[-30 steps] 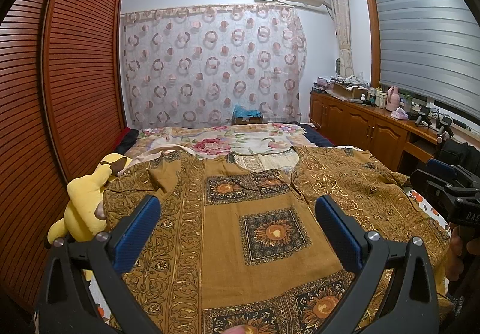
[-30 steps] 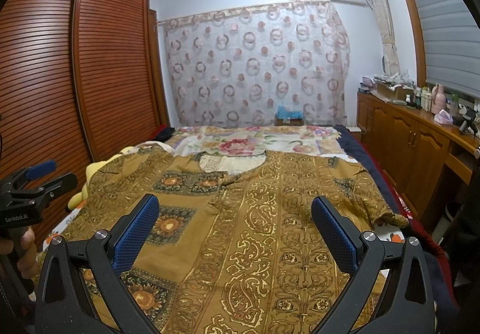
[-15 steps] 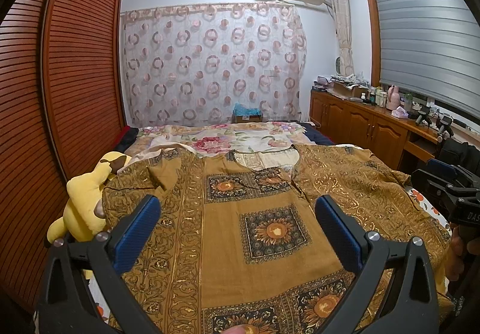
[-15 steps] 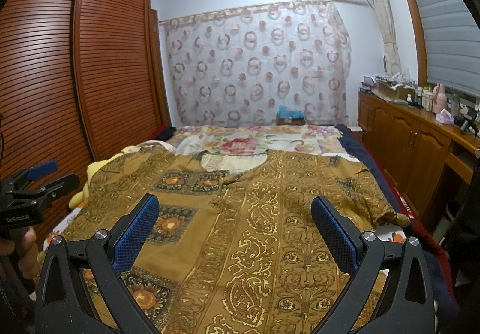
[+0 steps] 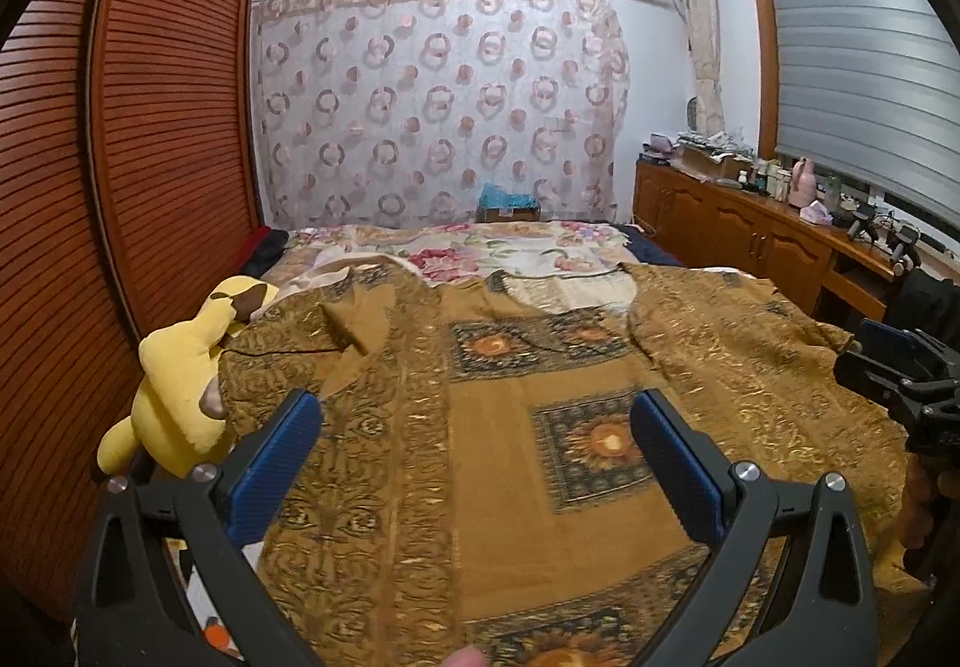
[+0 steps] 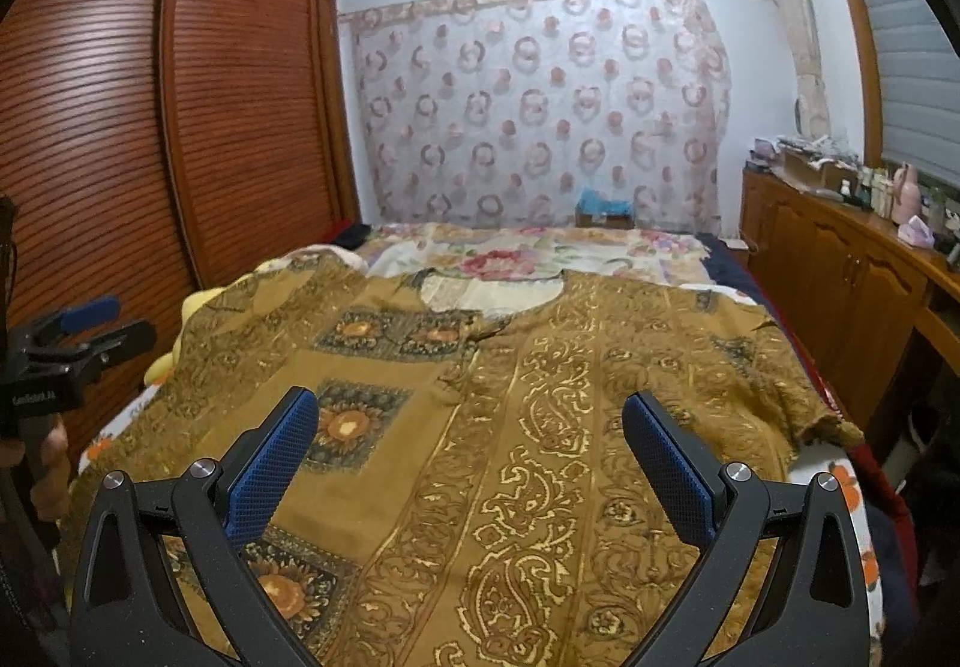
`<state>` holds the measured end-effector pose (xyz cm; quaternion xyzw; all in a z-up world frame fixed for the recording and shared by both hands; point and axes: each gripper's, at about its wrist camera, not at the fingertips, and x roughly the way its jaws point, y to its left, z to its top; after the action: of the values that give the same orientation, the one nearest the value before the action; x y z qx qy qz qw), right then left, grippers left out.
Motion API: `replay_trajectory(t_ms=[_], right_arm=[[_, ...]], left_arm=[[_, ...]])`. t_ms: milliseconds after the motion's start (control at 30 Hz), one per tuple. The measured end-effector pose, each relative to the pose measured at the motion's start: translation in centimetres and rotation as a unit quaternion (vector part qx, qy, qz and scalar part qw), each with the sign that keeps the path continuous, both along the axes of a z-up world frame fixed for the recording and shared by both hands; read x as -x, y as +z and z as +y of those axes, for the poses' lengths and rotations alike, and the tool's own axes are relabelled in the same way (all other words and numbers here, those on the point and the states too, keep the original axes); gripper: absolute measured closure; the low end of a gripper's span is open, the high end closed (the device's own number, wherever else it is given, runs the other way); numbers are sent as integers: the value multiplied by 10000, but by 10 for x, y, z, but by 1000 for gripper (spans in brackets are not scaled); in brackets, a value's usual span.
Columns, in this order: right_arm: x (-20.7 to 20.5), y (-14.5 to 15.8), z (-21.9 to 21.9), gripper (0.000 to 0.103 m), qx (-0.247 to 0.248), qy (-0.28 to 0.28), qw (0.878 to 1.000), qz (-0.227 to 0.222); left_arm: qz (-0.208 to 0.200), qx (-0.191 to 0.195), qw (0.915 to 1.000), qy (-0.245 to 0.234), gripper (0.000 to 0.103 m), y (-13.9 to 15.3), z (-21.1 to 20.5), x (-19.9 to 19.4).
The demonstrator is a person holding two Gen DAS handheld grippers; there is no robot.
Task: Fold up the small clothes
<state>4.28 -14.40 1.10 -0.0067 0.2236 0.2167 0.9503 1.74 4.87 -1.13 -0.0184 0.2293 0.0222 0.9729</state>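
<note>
A brown and gold patterned garment lies spread flat across the bed, neckline toward the far curtain, covering nearly the whole near half of the mattress. Its right sleeve reaches the bed's right edge and its tip droops just over it; its left sleeve lies against a yellow plush toy that sits at the bed's left edge. Beyond the neckline the floral bedspread is bare up to the curtain, the only uncovered stretch of the bed.

The left gripper hovers above the garment's left half with its blue-padded jaws spread wide and nothing between them. The right gripper hovers above the garment's right half, likewise spread wide and empty. Each shows at the edge of the other's view, held off the side of the bed.

Left of the bed a slatted wooden wardrobe stands close, leaving a narrow gap. Right of the bed a wooden cabinet run leaves a slim aisle. White lettering on the left gripper's body in the right wrist view is too small to read surely.
</note>
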Motion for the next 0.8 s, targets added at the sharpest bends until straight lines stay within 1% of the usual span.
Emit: replay_trajectory(t_ms=[333,600,633,700,767,800], right_arm=[[-19,-10,22,0,-16,328,9994,74],[-31,-20,46,0,92,672,9973,285],[-31,-22,49,0,97,729,9968,320],[-32,-27,56,0,110,842,9955,418],[-31,-31,61,0,147,920,9943,525],[-31,-35,64,0,174,956,9935,587]], left_arm=[[318,-130,9989,313,0,-19,45,-14],[671,121,9962,543,0,-34,100,-21],[702,150,9960,533,1,-36,106,-22],[745,196,9959,479,8,-38,115,-25],[798,374,9953,403,15,-41,127,-28],[825,470,9948,370,23,-42,132,-29]])
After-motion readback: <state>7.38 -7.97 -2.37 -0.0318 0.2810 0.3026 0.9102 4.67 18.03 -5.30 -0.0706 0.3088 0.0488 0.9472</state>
